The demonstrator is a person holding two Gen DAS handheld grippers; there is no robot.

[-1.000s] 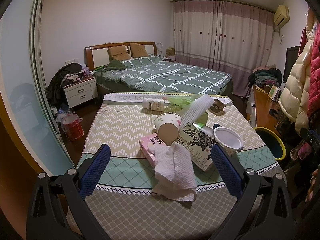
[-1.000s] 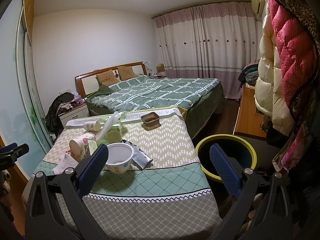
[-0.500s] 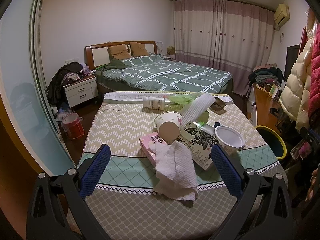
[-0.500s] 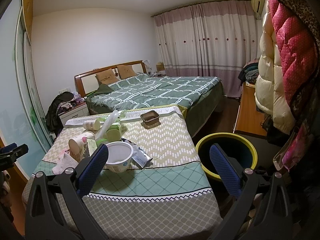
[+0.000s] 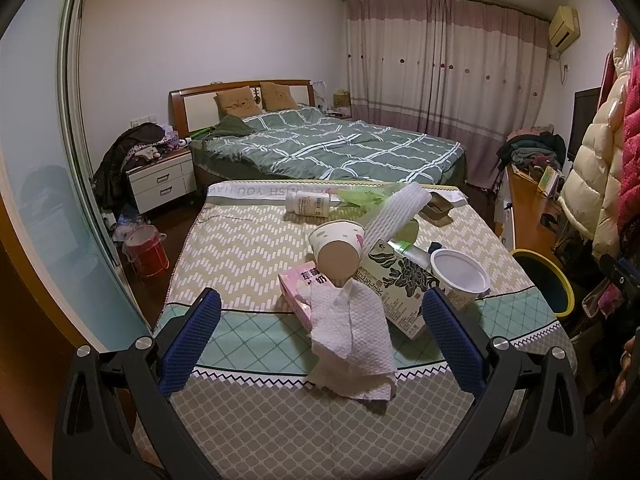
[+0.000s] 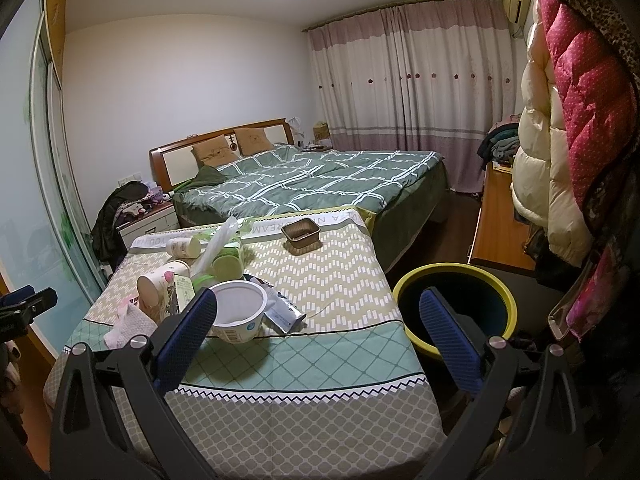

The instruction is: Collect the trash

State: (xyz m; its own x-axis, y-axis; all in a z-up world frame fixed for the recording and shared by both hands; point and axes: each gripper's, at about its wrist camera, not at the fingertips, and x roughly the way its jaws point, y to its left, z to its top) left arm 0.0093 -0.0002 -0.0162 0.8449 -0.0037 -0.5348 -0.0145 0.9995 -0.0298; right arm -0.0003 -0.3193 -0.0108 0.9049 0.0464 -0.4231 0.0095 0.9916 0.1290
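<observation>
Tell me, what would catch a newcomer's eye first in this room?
Probably the heap of trash on the patterned tablecloth: a crumpled paper towel nearest the camera, a tipped paper cup and a white plastic tub. Beside the table's right edge stands a yellow-rimmed bin, and both open claws frame it all.

Left gripper (image 5: 320,334) and right gripper (image 6: 318,330) (both empty) wide apart.

Bed (image 5: 328,148), curtains (image 5: 440,68), nightstand (image 5: 162,180)

Printed upside down along far hem of tablecloth (image 5: 256,191): "WISH YOU HAV" (partly covered); right-wrist view adds "DREAM". Chinese characters on pink tissue pack (image 5: 298,286), illegible.
</observation>
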